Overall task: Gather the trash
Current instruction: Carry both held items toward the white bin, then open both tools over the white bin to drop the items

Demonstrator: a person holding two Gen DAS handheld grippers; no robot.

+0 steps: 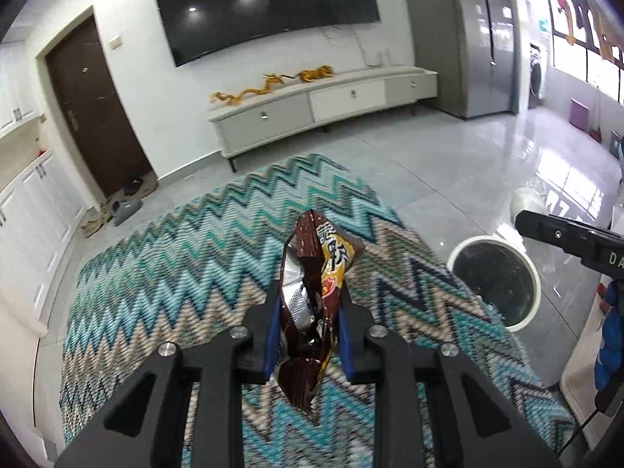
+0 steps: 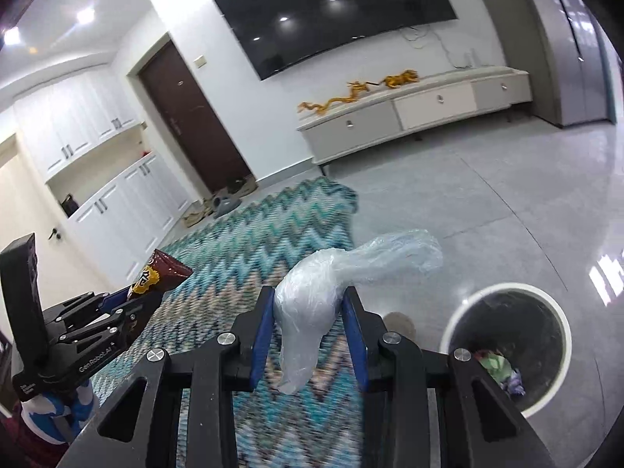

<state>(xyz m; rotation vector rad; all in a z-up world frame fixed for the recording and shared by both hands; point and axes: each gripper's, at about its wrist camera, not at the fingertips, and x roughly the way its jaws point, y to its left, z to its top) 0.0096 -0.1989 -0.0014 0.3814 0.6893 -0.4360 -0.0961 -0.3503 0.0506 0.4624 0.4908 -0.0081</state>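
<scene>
My left gripper (image 1: 310, 296) is shut on a crumpled brown and yellow snack wrapper (image 1: 316, 284), held upright above the zigzag rug (image 1: 156, 273). My right gripper (image 2: 308, 300) is shut on a balled clear plastic bag (image 2: 312, 300), whose loose end trails to the right. The round white trash bin (image 1: 495, 280) stands on the floor to the right of the rug; in the right wrist view the bin (image 2: 507, 335) holds a few coloured scraps. The left gripper (image 2: 136, 296) with the wrapper (image 2: 160, 273) shows at the left of the right wrist view.
A low white TV cabinet (image 1: 323, 105) with yellow ornaments stands under a wall TV (image 1: 265, 7). A dark door (image 1: 93, 105) with shoes at its foot is at the left, beside white cupboards (image 1: 27, 214). Glossy grey tile (image 1: 487, 163) surrounds the rug.
</scene>
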